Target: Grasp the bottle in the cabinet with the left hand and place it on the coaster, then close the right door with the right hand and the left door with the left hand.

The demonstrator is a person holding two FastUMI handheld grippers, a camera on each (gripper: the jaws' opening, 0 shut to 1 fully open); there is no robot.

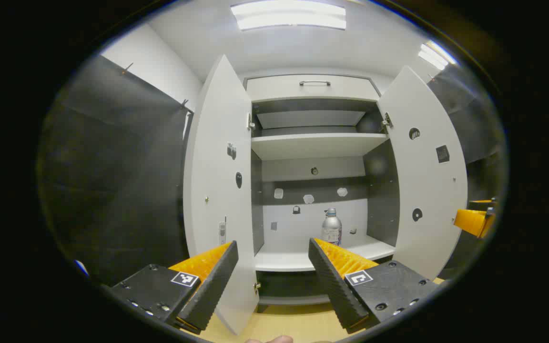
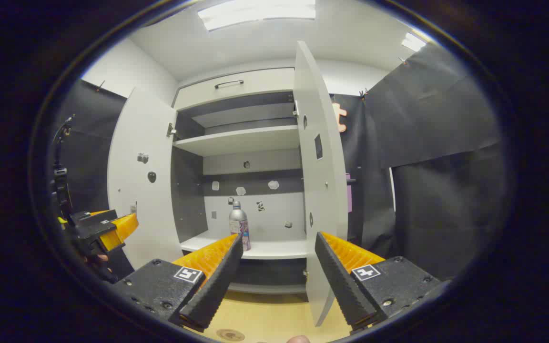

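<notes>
A silver bottle [image 1: 331, 227] stands upright on the lower shelf [image 1: 303, 259] of the white cabinet, towards its right side; the right gripper view has the same bottle [image 2: 238, 224]. Both doors hang open: the left door [image 1: 219, 190] and the right door [image 1: 424, 181]. My left gripper [image 1: 273, 250] is open, well short of the shelf. My right gripper [image 2: 279, 243] is open too, in front of the right door's edge [image 2: 320, 190]. A round coaster [image 2: 230, 335] lies on the yellow tabletop just below my right fingers. The left gripper [image 2: 107, 231] appears at the left of the right gripper view.
An upper shelf [image 1: 317, 143] and a drawer with a handle [image 1: 314, 83] sit above the bottle. Black cloth walls stand on both sides of the cabinet. The yellow table [image 1: 284, 324] runs in front of it. The other gripper [image 1: 474, 220] peeks in at the right edge.
</notes>
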